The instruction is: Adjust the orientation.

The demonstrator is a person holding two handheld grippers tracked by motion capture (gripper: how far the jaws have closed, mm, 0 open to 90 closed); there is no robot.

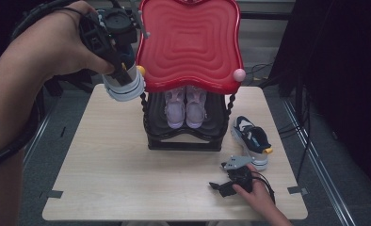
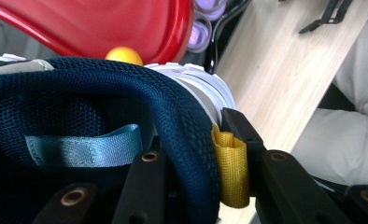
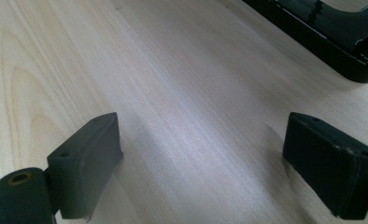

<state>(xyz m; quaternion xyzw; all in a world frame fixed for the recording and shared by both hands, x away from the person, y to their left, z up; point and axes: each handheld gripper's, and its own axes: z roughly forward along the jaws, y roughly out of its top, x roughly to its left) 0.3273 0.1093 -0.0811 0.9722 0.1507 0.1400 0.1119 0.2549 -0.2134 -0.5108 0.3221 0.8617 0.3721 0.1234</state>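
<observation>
**Sneaker held aloft beside red-topped shoe rack**

From the high view, the left gripper (image 1: 120, 70) holds a navy and white sneaker (image 1: 123, 84) in the air at the upper left corner of the shoe rack (image 1: 183, 139), just beside the rack's glossy red top (image 1: 190, 42). The shoe hangs with its thick white sole facing the camera, ringed by a dark stripe, well above the pale wooden table (image 1: 117, 174). A small yellow knob (image 1: 141, 70) at the corner of the red top sits right next to the sole. On the rack's black lower shelf stands a pair of pink shoes (image 1: 185, 107). A matching navy sneaker with a white sole and a yellow heel tab (image 1: 252, 140) lies on the table to the right of the rack. Near the table's front edge, the right gripper (image 1: 216, 186) rests low over the wood, held in a hand (image 1: 256, 195).

In the left gripper view, the jaws are clamped on the sneaker's heel collar (image 2: 182, 121): one jaw inside the shoe, the other outside against the yellow woven pull tab (image 2: 231, 168). The collar is dark navy mesh, the lining carries a light blue ribbon loop (image 2: 86, 149), and the white sole edge (image 2: 205, 88) shows beyond it. The red top (image 2: 102, 25) and the yellow knob (image 2: 124, 55) lie just behind.

In the right gripper view, the two black jaws stand wide apart with bare table (image 3: 182, 93) between them, and the rack's black base (image 3: 322, 42) sits at the far corner.
</observation>
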